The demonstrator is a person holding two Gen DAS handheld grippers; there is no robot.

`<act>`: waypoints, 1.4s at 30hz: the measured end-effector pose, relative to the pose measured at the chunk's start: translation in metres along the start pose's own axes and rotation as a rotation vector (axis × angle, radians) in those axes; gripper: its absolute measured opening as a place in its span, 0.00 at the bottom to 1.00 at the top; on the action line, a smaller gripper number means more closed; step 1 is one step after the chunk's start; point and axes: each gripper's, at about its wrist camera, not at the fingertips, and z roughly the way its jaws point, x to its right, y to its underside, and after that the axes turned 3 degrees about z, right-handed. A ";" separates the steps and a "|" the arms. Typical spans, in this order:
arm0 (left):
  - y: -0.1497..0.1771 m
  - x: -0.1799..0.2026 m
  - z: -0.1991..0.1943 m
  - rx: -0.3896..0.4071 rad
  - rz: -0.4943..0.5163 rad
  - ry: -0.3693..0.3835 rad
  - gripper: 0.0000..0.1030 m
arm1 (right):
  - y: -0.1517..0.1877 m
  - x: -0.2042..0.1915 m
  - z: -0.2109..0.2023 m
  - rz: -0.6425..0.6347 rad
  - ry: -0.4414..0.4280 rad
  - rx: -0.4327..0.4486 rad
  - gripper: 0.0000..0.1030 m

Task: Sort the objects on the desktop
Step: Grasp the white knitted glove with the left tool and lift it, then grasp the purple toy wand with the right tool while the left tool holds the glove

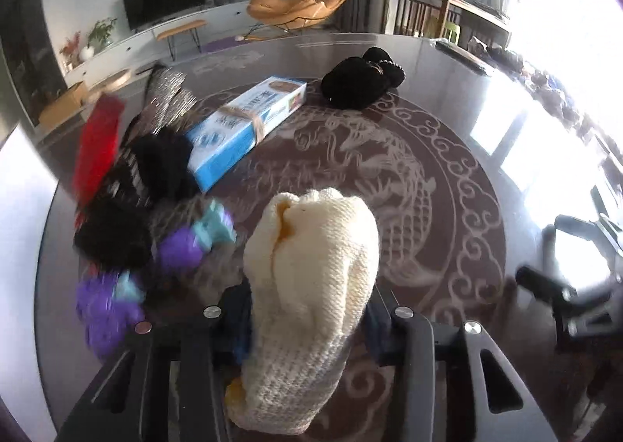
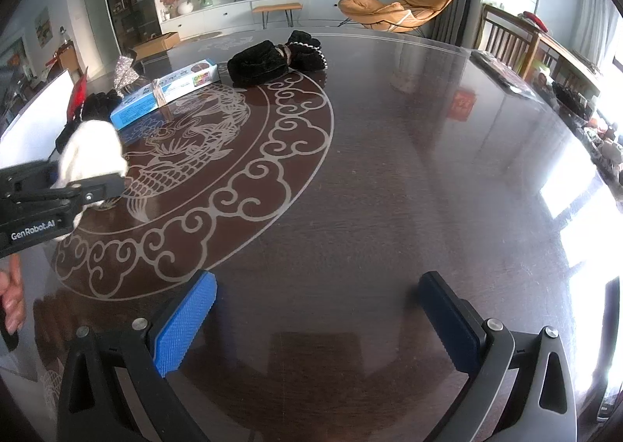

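Note:
A cream knit glove stands up between the fingers of my left gripper, which is shut on it just above the dark table. In the right wrist view the same glove shows white at the far left, pinched in the left gripper. My right gripper is open over bare tabletop, its blue pads wide apart with nothing between them. A blue and white box lies beyond the glove, and a black fuzzy bundle sits farther back.
At the left a pile holds a red item, black fuzzy pieces, purple and teal things and a glittery piece. The glossy table has a dragon inlay. A person's hand shows at the left edge.

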 end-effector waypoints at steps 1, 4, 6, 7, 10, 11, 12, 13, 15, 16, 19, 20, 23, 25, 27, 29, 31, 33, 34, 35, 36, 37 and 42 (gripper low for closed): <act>0.008 0.002 -0.005 0.004 0.000 -0.008 0.43 | 0.000 0.000 0.000 0.000 -0.001 0.001 1.00; 0.045 0.002 -0.030 0.013 -0.007 -0.027 0.43 | 0.000 0.002 -0.001 0.009 -0.006 0.005 1.00; 0.069 -0.006 -0.046 0.022 -0.044 -0.057 0.44 | 0.001 0.004 -0.002 0.020 -0.015 0.009 1.00; 0.078 -0.014 -0.051 0.025 -0.067 -0.080 0.44 | 0.001 0.004 -0.002 0.019 -0.014 0.009 1.00; 0.096 -0.042 -0.060 0.033 -0.171 -0.147 0.44 | 0.000 -0.001 -0.001 -0.015 0.000 -0.002 1.00; 0.097 -0.054 -0.060 0.034 -0.207 -0.162 0.44 | 0.000 -0.002 -0.001 -0.030 -0.009 -0.004 1.00; 0.096 -0.060 -0.058 0.034 -0.228 -0.170 0.44 | 0.001 -0.002 -0.002 -0.032 -0.011 -0.005 1.00; 0.095 -0.066 -0.057 0.033 -0.241 -0.180 0.44 | 0.001 -0.001 -0.002 -0.032 -0.011 -0.006 1.00; 0.097 -0.075 -0.055 0.039 -0.249 -0.192 0.44 | 0.001 -0.001 -0.002 -0.035 -0.018 -0.010 1.00; 0.097 -0.077 -0.054 0.044 -0.258 -0.190 0.44 | -0.001 -0.005 -0.001 -0.059 -0.035 -0.019 1.00; 0.096 -0.078 -0.052 0.056 -0.275 -0.183 0.44 | -0.014 -0.029 0.004 -0.151 -0.152 -0.063 1.00; 0.095 -0.077 -0.050 0.054 -0.271 -0.187 0.44 | -0.023 -0.044 0.005 -0.171 -0.221 -0.069 0.99; 0.096 -0.078 -0.051 0.050 -0.263 -0.195 0.44 | -0.053 -0.103 0.004 -0.313 -0.316 -0.037 0.96; 0.098 -0.079 -0.053 0.052 -0.266 -0.191 0.44 | -0.069 -0.156 0.007 -0.499 -0.330 -0.021 0.96; 0.099 -0.079 -0.053 0.053 -0.266 -0.191 0.44 | -0.078 -0.196 0.017 -0.626 -0.326 -0.041 0.95; 0.099 -0.079 -0.054 0.052 -0.263 -0.195 0.44 | -0.086 -0.220 0.031 -0.689 -0.323 -0.088 0.87; 0.099 -0.079 -0.054 0.052 -0.264 -0.193 0.44 | -0.094 -0.237 0.043 -0.722 -0.320 -0.131 0.79; 0.099 -0.079 -0.054 0.052 -0.263 -0.192 0.44 | -0.098 -0.243 0.049 -0.728 -0.342 -0.159 0.78; 0.099 -0.079 -0.054 0.051 -0.263 -0.193 0.44 | -0.099 -0.247 0.051 -0.732 -0.356 -0.174 0.76; 0.100 -0.078 -0.054 0.051 -0.262 -0.194 0.44 | -0.099 -0.248 0.052 -0.733 -0.375 -0.189 0.73; 0.099 -0.078 -0.053 0.051 -0.263 -0.193 0.44 | -0.099 -0.249 0.054 -0.730 -0.393 -0.209 0.66; 0.100 -0.078 -0.054 0.051 -0.263 -0.193 0.44 | -0.098 -0.250 0.055 -0.727 -0.412 -0.233 0.59; 0.100 -0.078 -0.054 0.051 -0.263 -0.193 0.44 | -0.076 -0.241 0.040 -0.730 -0.432 -0.215 0.41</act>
